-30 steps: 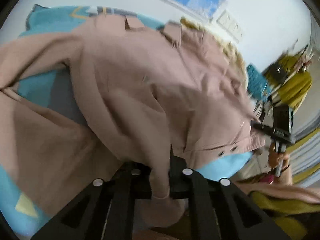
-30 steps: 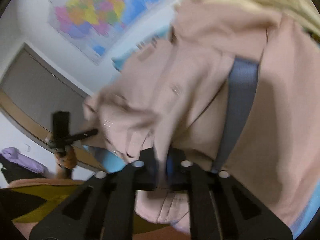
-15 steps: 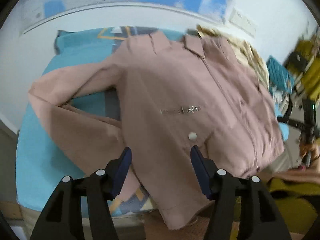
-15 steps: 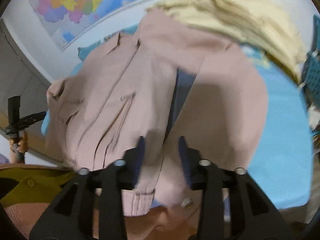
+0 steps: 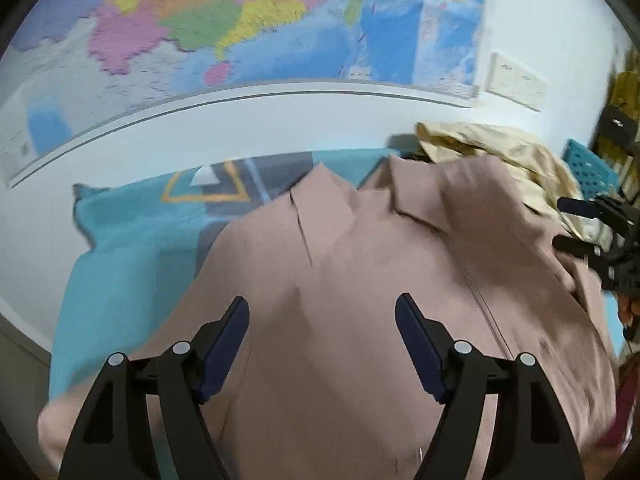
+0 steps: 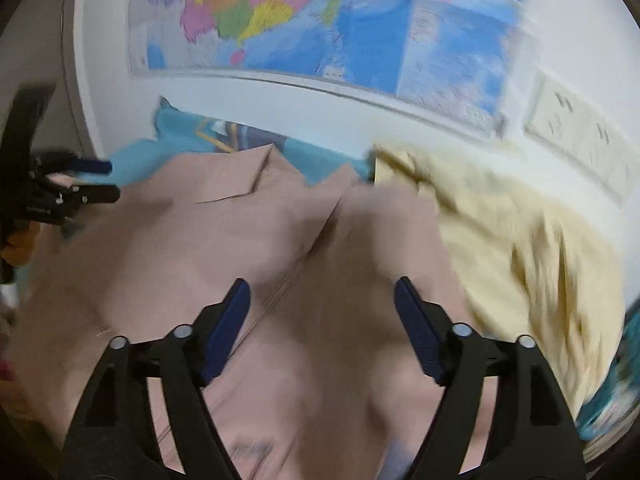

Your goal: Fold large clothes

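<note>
I see the dusty-pink cotton jacket (image 5: 360, 280) smeared by motion blur, its hem cut off below; the colourful wall map's (image 6: 320, 20) lettering is unreadable.

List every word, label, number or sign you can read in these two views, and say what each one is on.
None can be read.
wall map: print far too small and blurred.
pink jacket: no legible label or lettering shows.
cream garment: no text visible.
wall socket plate: only faint marks, no letters.
blue cloth under the jacket: a printed pattern, no words.
left gripper and right gripper: no markings legible.
</note>
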The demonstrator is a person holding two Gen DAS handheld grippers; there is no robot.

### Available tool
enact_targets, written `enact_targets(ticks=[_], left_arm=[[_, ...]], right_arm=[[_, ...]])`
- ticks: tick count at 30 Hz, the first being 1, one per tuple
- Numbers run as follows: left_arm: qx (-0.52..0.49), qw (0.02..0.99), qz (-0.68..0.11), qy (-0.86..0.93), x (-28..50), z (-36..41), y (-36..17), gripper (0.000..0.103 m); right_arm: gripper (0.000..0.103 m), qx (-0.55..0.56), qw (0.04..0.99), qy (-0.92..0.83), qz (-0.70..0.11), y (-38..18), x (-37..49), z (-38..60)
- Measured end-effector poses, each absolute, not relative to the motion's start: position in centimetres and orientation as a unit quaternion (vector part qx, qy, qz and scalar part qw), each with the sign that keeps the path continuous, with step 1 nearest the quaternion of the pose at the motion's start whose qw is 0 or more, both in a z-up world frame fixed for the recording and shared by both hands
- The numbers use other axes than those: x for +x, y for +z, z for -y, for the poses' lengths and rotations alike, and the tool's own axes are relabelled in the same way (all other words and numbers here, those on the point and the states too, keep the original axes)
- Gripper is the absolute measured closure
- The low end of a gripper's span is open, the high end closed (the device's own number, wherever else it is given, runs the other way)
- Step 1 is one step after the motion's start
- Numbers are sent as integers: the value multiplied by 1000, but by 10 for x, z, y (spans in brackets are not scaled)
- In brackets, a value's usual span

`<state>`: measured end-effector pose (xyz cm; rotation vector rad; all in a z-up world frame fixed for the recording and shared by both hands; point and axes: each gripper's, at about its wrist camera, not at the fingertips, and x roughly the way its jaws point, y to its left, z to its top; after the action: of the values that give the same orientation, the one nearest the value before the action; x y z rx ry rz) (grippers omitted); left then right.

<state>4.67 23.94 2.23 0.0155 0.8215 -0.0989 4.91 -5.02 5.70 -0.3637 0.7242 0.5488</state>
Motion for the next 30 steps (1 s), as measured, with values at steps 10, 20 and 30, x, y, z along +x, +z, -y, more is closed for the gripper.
enact_targets(ticks=[10,20,30], left_arm=[[68,881,-468,-3,184,-207,-42,42],[92,896,-434,20,218,-208,-32,98],[80,903,-415,70,241,-230,-25,86]], right_arm=[[55,-315,855,168,-376,-7,130,6],[94,-170,889,220,-365,46,155,34],[91,-145,898,196,-367,27,179,33]])
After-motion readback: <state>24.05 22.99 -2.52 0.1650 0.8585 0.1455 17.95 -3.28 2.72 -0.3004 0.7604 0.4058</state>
